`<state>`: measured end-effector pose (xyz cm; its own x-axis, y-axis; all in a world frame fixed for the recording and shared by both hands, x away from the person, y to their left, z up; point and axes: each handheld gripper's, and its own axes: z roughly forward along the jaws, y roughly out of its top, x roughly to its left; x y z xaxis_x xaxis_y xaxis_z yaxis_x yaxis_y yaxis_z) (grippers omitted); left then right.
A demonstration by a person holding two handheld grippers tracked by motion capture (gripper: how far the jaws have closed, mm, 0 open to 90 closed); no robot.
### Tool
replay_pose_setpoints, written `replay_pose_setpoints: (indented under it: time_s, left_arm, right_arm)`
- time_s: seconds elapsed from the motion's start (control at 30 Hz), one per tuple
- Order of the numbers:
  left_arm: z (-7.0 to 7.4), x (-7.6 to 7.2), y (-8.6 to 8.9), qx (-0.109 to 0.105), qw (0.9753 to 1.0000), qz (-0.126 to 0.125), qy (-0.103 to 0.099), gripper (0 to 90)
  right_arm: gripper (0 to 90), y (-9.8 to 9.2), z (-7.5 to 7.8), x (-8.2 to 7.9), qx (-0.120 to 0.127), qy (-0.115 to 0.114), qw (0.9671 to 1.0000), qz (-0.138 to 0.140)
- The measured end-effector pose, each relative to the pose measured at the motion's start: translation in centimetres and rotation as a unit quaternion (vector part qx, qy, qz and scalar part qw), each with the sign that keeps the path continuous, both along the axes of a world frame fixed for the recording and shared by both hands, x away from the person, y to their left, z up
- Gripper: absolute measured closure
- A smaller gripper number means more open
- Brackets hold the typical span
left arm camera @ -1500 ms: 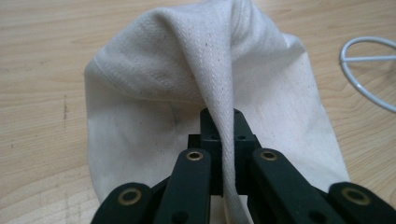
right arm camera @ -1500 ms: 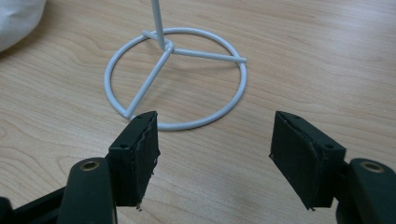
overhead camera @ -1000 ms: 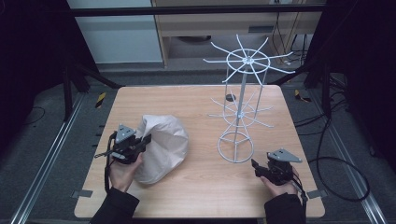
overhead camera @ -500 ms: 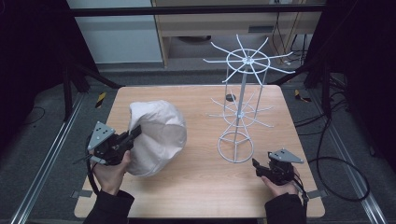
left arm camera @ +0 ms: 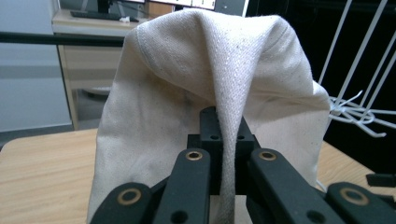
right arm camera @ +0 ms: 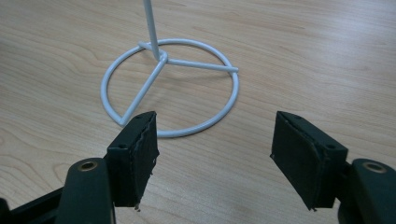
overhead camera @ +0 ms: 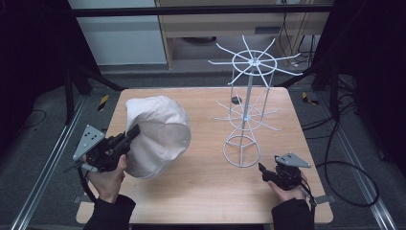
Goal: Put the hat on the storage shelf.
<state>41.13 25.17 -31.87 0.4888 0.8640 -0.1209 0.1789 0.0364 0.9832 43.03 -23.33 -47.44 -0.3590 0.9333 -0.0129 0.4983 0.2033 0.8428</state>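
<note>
Dim room, evenly lit tabletop, soft shadows, near tongs slightly blurred

On the table (overhead camera: pixel 201 191), the cloth bag (overhead camera: pixel 158 134) sits left of the wire rack (overhead camera: pixel 246 120) (well apart) — a small disc (overhead camera: pixel 236 100) behind.

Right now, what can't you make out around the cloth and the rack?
- Cloth hat: its underside and opening, in the high view, hidden by its own crown.
- Left gripper: pad contact, in its own view, covered by the pinched fold.
- White wire rack: its upper tiers, cut off by the right gripper view's top edge.
- Small dark thing behind the rack: too small to identify.
</note>
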Motion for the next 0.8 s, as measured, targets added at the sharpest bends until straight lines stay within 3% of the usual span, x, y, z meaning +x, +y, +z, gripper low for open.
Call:
replay_pose_setpoints:
  time_s: [0.47,0.8]
  left_arm:
    - [2.4,-1.4,0.1,-0.027,0.9982,-0.013,-0.052,88.0]
    - [3.9,-1.3,-0.3,-0.056,0.9947,-0.028,-0.082,88.0]
  right_arm:
    - [31.3,0.0,-0.1,0.0,-0.003,0.001,1.0000,-0.002]
    - [31.2,0.0,-0.2,0.0,-0.005,0.000,1.0000,-0.004]
